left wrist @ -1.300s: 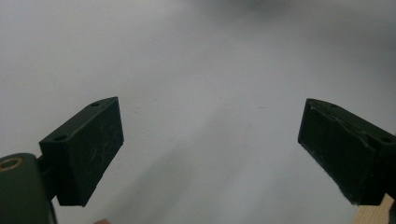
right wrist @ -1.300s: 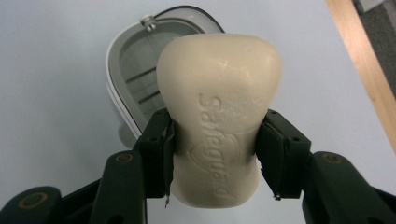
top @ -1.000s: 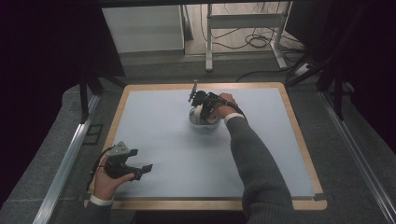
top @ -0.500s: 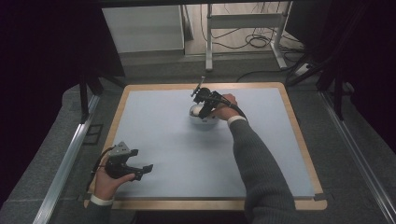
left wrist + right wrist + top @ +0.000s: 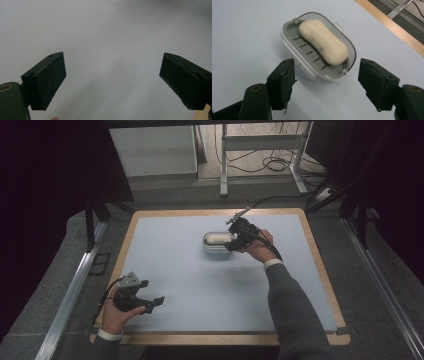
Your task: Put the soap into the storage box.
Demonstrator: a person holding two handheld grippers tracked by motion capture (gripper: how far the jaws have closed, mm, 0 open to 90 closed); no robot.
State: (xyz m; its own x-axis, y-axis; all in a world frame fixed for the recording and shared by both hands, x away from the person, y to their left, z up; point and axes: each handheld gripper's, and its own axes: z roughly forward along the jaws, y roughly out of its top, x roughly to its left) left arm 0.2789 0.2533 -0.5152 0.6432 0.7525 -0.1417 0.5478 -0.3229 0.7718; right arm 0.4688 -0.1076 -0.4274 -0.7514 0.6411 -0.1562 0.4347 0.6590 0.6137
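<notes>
Right gripper (image 5: 325,85) just opened, empty, near soap (image 5: 323,42) dish (image 5: 294,47).

The right gripper (image 5: 231,241) has drawn back from above the soap dish (image 5: 318,57) to its near right side, jaws just opening; the cream soap bar (image 5: 323,42) now lies uncovered in the dish, free of the pads.

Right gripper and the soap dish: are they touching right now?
Apart. In the right gripper view the right gripper has its jaws spread, and bare mat shows between both pads and the soap dish.
</notes>
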